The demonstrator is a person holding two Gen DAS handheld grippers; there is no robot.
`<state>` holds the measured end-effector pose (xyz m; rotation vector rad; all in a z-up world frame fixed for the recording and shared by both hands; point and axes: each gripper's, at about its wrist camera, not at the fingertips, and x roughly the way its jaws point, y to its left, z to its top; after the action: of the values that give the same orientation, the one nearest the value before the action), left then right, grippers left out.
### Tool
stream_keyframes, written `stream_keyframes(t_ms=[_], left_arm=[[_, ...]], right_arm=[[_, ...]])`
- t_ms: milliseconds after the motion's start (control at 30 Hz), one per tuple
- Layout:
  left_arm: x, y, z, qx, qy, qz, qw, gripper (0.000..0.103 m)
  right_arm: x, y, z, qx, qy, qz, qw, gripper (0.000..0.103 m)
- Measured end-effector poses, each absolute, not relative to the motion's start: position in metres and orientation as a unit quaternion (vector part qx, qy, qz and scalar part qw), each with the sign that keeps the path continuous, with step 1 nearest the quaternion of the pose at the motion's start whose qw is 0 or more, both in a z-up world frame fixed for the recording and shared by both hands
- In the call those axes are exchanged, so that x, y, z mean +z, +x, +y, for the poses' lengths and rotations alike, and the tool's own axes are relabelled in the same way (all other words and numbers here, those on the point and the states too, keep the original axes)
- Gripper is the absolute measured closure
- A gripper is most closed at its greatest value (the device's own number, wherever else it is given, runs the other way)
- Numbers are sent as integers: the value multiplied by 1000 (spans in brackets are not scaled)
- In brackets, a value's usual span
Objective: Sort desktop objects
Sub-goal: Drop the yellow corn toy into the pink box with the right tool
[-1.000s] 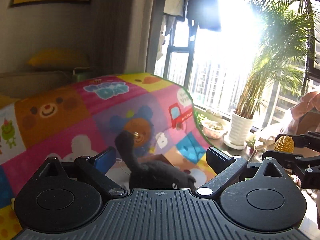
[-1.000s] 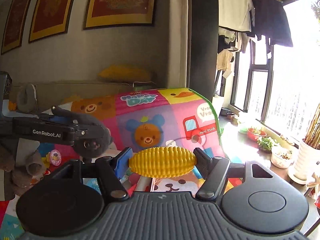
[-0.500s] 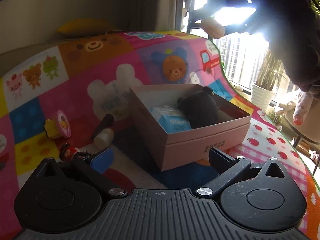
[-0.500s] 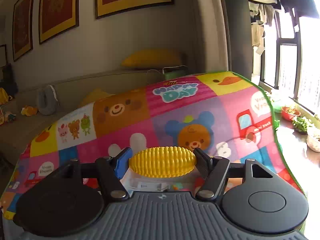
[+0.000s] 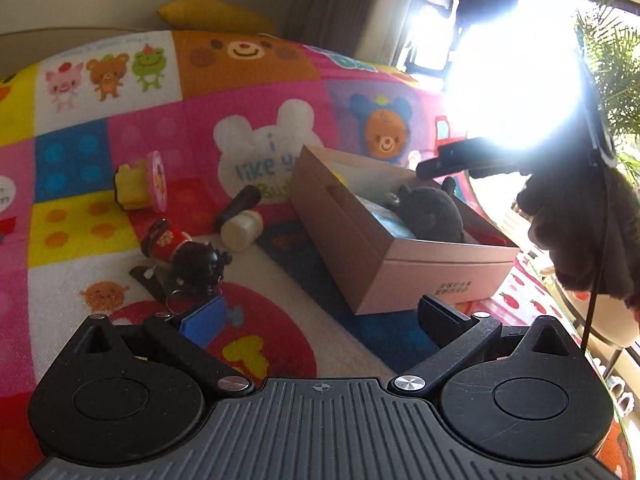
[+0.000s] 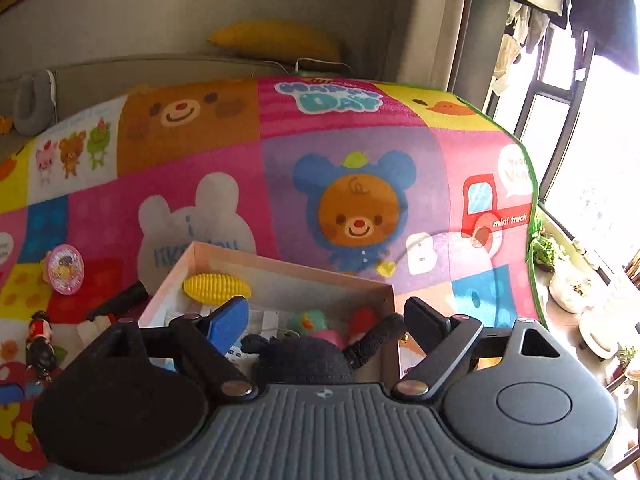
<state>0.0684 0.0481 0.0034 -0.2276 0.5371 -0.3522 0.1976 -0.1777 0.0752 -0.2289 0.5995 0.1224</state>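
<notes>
An open pink box [image 6: 288, 266] stands on the colourful play mat. Inside lie a yellow toy corn [image 6: 216, 287], a black plush [image 6: 304, 356], a green duck toy [image 6: 312, 320] and a red piece [image 6: 362, 318]. My right gripper [image 6: 326, 320] hovers over the box with its jaws opening and nothing between them. My left gripper [image 5: 320, 320] is open and empty, low over the mat in front of the box [image 5: 400, 248]. Just past its blue pad lies a red-and-black figure keychain [image 5: 188, 252]. The black plush [image 5: 436, 214] shows in the box.
Left of the box lie a small bottle with a dark cap [image 5: 240, 220] and a yellow-and-pink round toy [image 5: 140, 186]. A gloved hand [image 5: 580, 232] is at the right, against glaring window light. Potted plants [image 6: 568, 288] stand beyond the mat's right edge.
My right gripper came over the box and let go of the corn, which now lies inside. My left gripper dropped the black plush into the box and sank toward the mat.
</notes>
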Motion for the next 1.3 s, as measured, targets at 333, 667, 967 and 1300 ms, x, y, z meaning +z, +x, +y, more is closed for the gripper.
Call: stream_keyframes(t_ms=[333,667,967,1300], left_arm=[[0,72,52,-171,-131,277,936,0],[-1,74,51,-169,-133,284,934,0],[12,74,10,-216,-64,266,937,0],[12,65,46,-103,-24,279,954,0]], right_arm=[[30,222,-214,124,94,411,898,42],[77,202,-253,146,137,346,917,37],[43,254,-241,74,110,403,906,59],[62,219,-216,107,74,366,922,62]])
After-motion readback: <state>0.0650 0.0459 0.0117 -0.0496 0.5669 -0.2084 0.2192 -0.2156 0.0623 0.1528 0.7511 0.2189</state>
